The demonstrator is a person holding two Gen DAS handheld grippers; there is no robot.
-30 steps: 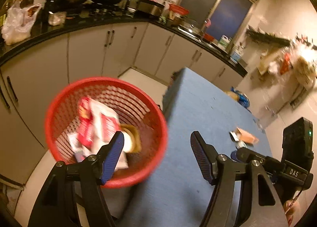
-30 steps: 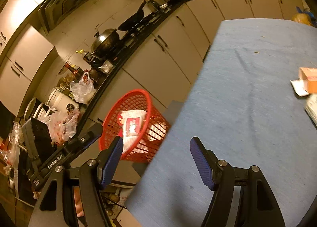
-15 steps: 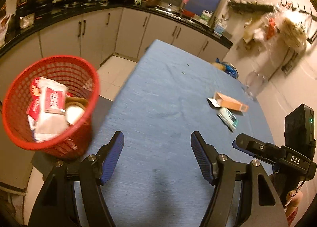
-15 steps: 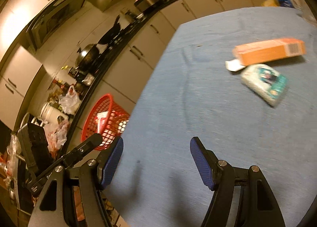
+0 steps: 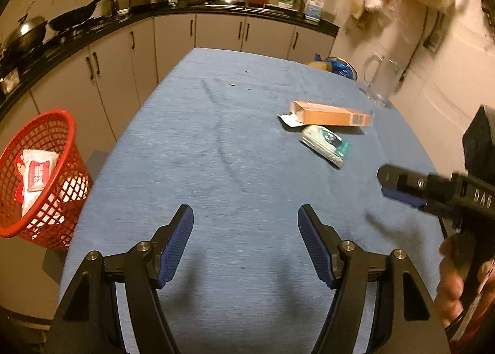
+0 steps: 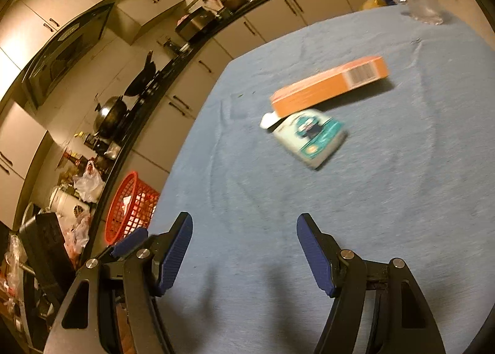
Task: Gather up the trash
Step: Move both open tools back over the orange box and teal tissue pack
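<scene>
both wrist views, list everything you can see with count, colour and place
table: 1, blue cloth cover, centre
orange box: 1, orange, lying flat, far right part of the table
teal packet: 1, teal and white, just in front of the box
red basket: 1, red mesh, off the table's left edge, wrappers inside
glass jug: 1, clear, far right corner of the table
wok: 1, black, on the dark counter at left
cabinets: a row, pale, under the counter
left gripper: 1, black with blue fingers, open, nothing held, over the near table
right gripper: 1, black with blue fingers, open, nothing held, pointed toward the packet
</scene>
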